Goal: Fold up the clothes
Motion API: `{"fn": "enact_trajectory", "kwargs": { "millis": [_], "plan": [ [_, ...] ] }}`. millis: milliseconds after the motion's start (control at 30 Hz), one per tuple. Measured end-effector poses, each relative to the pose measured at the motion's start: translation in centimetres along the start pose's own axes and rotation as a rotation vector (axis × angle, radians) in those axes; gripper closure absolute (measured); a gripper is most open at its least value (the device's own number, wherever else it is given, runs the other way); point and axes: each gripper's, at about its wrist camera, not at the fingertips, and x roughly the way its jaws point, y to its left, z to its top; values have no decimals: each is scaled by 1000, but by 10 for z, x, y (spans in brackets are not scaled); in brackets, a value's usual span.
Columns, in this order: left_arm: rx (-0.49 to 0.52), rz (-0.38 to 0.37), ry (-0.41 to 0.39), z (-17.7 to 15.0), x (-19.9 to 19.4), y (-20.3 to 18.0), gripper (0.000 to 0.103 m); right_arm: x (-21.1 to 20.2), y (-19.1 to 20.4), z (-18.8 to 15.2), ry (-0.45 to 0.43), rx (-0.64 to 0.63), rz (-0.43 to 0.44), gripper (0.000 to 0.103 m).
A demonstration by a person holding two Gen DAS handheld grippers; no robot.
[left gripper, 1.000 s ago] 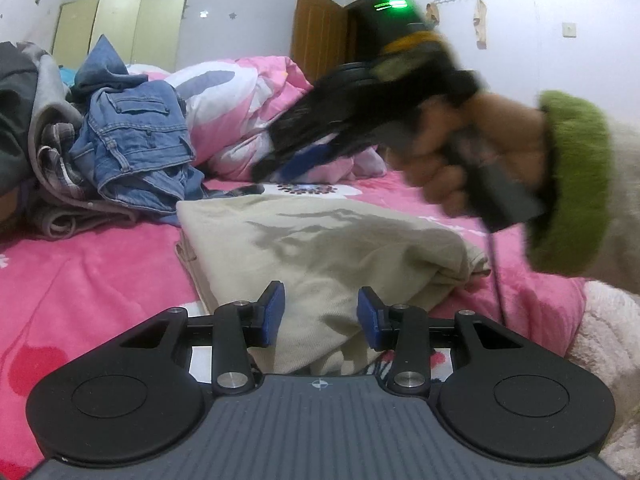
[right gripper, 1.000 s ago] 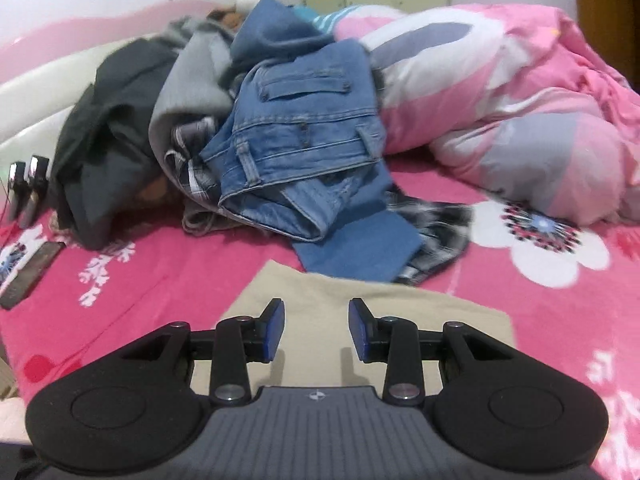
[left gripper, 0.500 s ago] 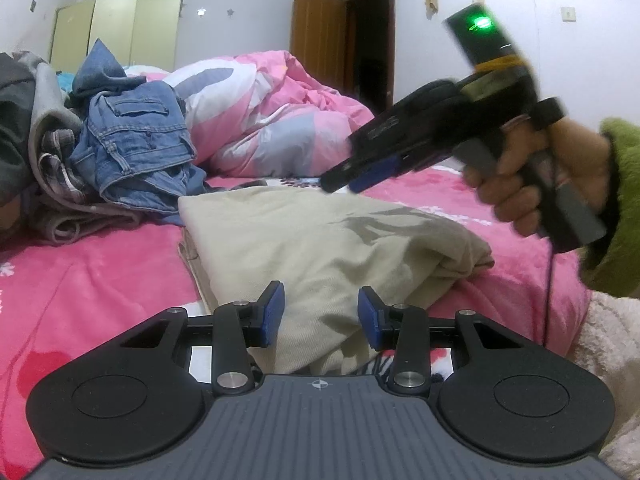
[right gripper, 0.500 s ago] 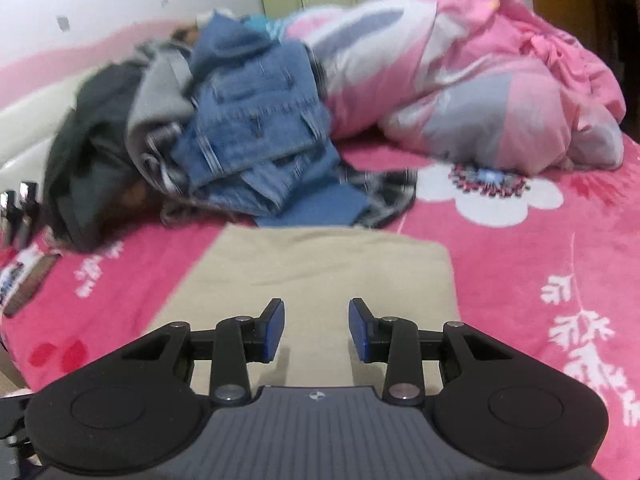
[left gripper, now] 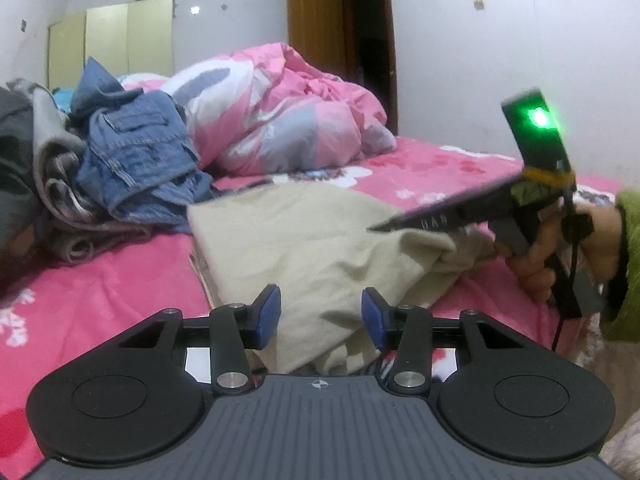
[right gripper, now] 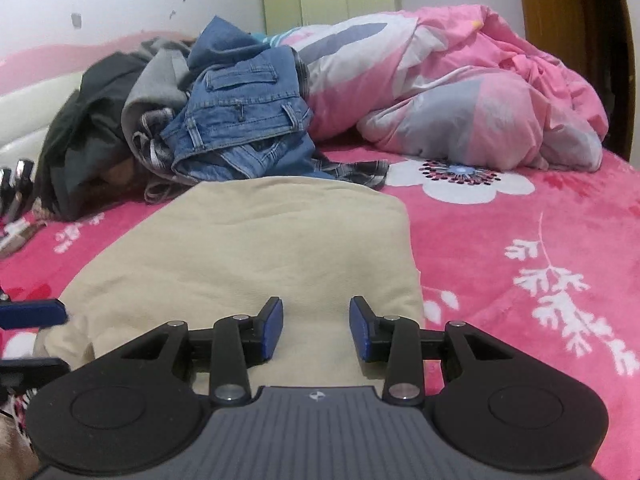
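Note:
A beige garment (left gripper: 304, 232) lies folded flat on the pink bed, its bunched edge nearest me. My left gripper (left gripper: 321, 317) hovers low at that near edge. Its jaws are opening, the cloth shows in the gap, and the pads do not press on it. My right gripper (right gripper: 316, 329) stands open just above the same beige garment (right gripper: 260, 248), with nothing pinched. In the left wrist view the right gripper (left gripper: 396, 225), held by a hand in a green cuff, points at the garment's right side. One blue pad (right gripper: 36, 314) of the left gripper shows at the right wrist view's left edge.
A heap of blue jeans (left gripper: 136, 156) with grey and dark clothes lies behind the garment on the left. A crumpled pink quilt (left gripper: 280, 120) fills the back of the bed. The pink floral sheet (right gripper: 520, 220) stretches to the right. Small items (right gripper: 16, 184) sit at the bed's left edge.
The right gripper has come down and back, from high over the garment to low at its right side. The left gripper's jaws stand slightly wider, and the left hand has barely moved.

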Motion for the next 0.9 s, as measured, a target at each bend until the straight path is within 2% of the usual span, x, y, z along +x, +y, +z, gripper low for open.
{"fn": "enact_trajectory", "kwargs": {
  "millis": [233,333,467,500,900],
  "plan": [
    [-24,19,-55,32,-2,4,51,-4,-5,-7,-36,18,26,63],
    [-9,45,-7,35,15,1,51,-4,-6,-9,-45,24,31,63],
    [23,82,128,20,41,-8,51,-4,-7,-10,-51,29,37,63],
    [24,88,138,16,43,-9,50,-4,-8,-10,-51,30,39,63],
    [7,103,129,11,40,-11,47,-6,-6,-13,-69,31,33,62]
  ]
}}
